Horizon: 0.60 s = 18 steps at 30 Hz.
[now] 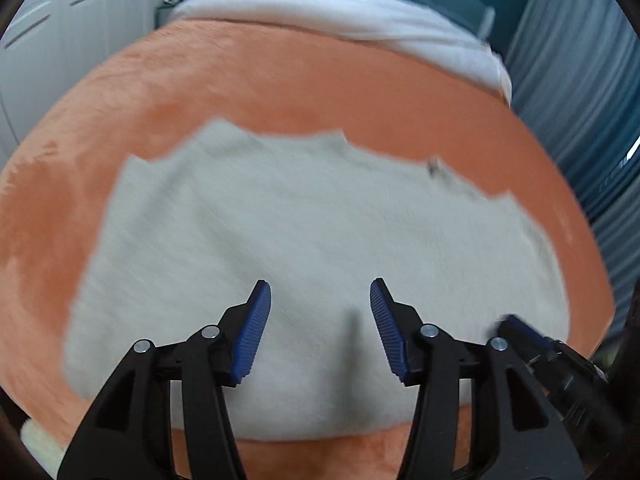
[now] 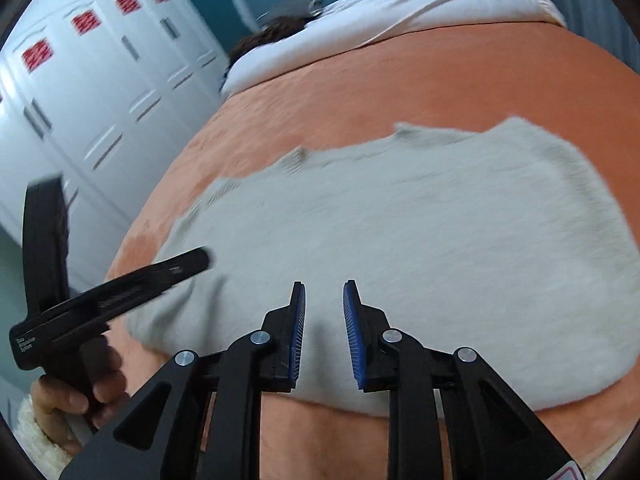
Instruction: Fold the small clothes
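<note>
My left gripper (image 1: 320, 296) and right gripper (image 2: 324, 292) both gape empty over the soft, light sweater (image 1: 304, 240); I'd pinch its near hem.

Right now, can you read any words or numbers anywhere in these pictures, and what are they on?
Small white print on the side of the left gripper: too small and blurred to read.
Red patches on the white locker doors: too blurred to tell whether they hold words.
Grey garment and orange blanket: no writing visible.
Nothing else readable in either view.
</note>
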Each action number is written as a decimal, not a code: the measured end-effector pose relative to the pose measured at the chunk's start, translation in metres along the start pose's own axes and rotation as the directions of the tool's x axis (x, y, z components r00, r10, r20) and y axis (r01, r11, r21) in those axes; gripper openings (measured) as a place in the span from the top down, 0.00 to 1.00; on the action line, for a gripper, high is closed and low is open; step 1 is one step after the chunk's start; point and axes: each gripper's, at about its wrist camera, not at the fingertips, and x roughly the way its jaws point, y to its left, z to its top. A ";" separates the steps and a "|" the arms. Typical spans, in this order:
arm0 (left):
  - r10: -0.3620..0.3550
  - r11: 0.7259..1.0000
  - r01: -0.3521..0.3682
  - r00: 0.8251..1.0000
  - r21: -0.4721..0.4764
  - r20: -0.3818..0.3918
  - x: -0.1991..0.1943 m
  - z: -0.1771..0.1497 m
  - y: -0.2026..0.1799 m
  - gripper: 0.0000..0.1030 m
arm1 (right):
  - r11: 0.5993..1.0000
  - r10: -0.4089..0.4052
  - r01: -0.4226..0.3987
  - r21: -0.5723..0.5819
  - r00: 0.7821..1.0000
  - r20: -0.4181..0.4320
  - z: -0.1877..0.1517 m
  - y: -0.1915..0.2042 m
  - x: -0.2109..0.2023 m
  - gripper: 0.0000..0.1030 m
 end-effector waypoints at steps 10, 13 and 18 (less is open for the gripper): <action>0.124 0.992 -0.124 0.992 -0.032 -0.018 -0.007 -0.026 0.087 0.57 | 0.945 -0.175 0.176 0.275 0.984 -0.027 -0.028 -0.151 -0.049 1.00; 0.065 0.995 -0.065 0.998 -0.080 -0.006 -0.018 -0.033 0.098 0.59 | 0.904 -0.264 0.255 0.342 0.964 -0.023 -0.036 -0.177 -0.071 1.00; 0.058 0.994 -0.054 0.998 -0.099 0.032 -0.032 -0.022 0.077 0.48 | 0.912 -0.298 0.267 0.312 0.953 0.055 -0.011 -0.160 -0.092 0.87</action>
